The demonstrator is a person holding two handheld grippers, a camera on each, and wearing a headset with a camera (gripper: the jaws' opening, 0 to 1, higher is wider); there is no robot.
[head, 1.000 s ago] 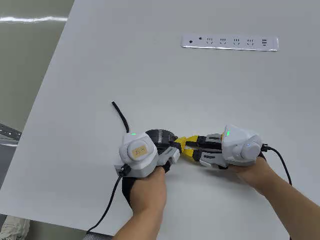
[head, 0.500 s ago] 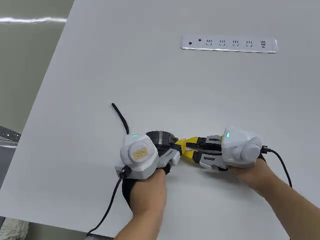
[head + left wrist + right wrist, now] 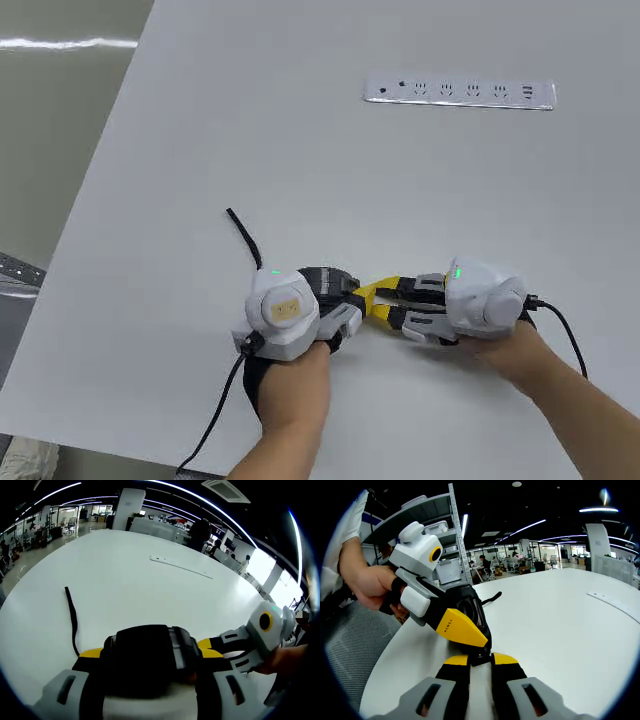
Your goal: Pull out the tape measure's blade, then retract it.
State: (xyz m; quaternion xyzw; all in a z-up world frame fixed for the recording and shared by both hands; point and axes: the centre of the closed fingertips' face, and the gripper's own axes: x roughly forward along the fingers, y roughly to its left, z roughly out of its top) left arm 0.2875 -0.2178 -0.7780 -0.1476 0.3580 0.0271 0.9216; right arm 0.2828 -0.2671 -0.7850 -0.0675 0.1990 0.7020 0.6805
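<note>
In the head view, the tape measure (image 3: 326,281) is seen low on the white table (image 3: 300,150), clamped in the left gripper (image 3: 342,298) and largely covered by it. In the left gripper view, its black case is held between the jaws. In the right gripper view, the right gripper (image 3: 480,659) is nearly closed around a small dark tab (image 3: 479,657). Whether the tab is pinched cannot be told.

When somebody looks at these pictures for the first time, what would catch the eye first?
The two grippers meet nose to nose near the front edge of the white table: the left gripper clamps the black and yellow tape measure, and the right gripper pinches its front end. Behind them a white power strip lies at the far side, and a black strap trails from the tape measure.
</note>
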